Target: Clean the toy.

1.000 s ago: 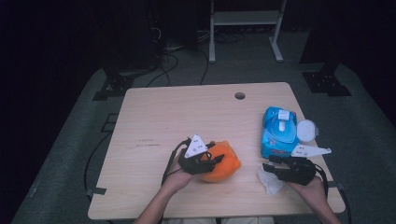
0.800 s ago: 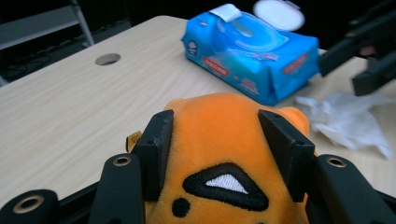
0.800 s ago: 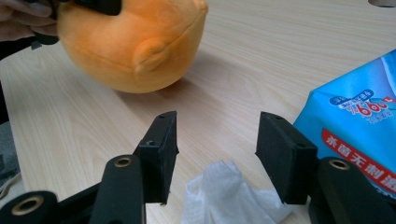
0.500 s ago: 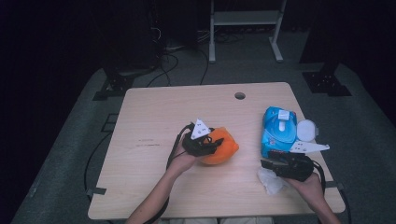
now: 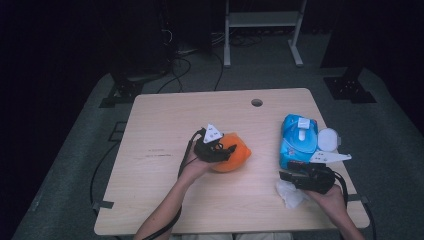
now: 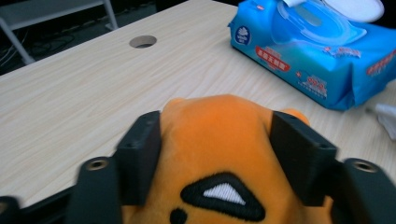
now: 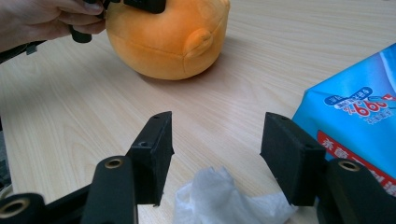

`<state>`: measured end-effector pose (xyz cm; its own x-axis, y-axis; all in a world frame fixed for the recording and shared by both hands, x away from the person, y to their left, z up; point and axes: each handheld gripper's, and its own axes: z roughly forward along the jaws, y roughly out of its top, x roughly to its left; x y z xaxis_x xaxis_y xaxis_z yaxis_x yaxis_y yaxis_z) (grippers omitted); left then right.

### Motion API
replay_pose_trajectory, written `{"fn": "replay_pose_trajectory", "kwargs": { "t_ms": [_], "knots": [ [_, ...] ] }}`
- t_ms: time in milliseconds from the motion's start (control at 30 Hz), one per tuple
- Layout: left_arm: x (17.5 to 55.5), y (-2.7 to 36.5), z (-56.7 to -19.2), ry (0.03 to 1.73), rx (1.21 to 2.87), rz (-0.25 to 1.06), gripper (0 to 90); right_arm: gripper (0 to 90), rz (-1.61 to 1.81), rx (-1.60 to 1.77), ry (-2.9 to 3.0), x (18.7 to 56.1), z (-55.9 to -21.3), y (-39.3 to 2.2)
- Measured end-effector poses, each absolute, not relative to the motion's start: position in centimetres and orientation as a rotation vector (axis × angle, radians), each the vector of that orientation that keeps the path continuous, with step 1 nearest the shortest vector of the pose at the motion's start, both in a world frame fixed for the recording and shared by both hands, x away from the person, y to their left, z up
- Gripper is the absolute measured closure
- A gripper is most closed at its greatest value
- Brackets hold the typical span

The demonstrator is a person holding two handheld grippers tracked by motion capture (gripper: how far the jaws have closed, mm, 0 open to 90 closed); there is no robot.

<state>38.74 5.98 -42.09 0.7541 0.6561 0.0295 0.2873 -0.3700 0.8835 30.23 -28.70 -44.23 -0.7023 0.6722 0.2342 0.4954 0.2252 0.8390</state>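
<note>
An orange plush toy [image 5: 236,154] [image 6: 219,135] rests on the table near its middle. My left gripper [image 5: 227,150] [image 6: 217,140] straddles it; its jaws have just been opening, and both pads [image 6: 140,154] still touch the plush's sides. At the front right, my right gripper [image 5: 283,176] [image 7: 215,140] points left with its jaws apart. They have just been opening. A crumpled white tissue [image 5: 291,193] [image 7: 219,198] lies on the table below and between them, loose. The plush [image 7: 173,32] also sits ahead in the right gripper view.
A blue pack of wet wipes [image 5: 298,140] [image 6: 317,51] [image 7: 359,116] lies at the right with its white lid [image 5: 327,140] flipped open. A cable hole [image 5: 257,102] is near the table's far edge. Bare wood [image 5: 160,130] spreads to the left.
The left hand has carried the plush a little farther from the person, and its jaws have widened around it. The right gripper has stayed by the tissue.
</note>
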Motion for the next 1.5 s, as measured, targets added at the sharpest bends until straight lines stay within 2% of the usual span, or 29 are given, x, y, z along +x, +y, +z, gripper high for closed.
{"fn": "replay_pose_trajectory", "kwargs": {
  "t_ms": [200,367,933,1500],
  "knots": [
    [38.2,6.3,-41.3,0.720,1.942,0.451,24.9,39.4,1.531,1.141,2.292,30.2,-44.0,-28.7],
    [37.5,7.3,-41.3,0.732,1.926,0.445,22.1,37.6,1.544,1.142,2.284,30.2,-43.9,-28.4],
    [34.2,9.0,-40.7,0.656,1.963,0.445,19.9,35.4,1.524,1.168,2.295,30.1,-44.6,-27.8],
    [32.9,10.6,-41.6,0.685,1.974,0.425,19.3,34.6,1.501,1.182,2.314,30.0,-45.0,-28.0]
  ]
}}
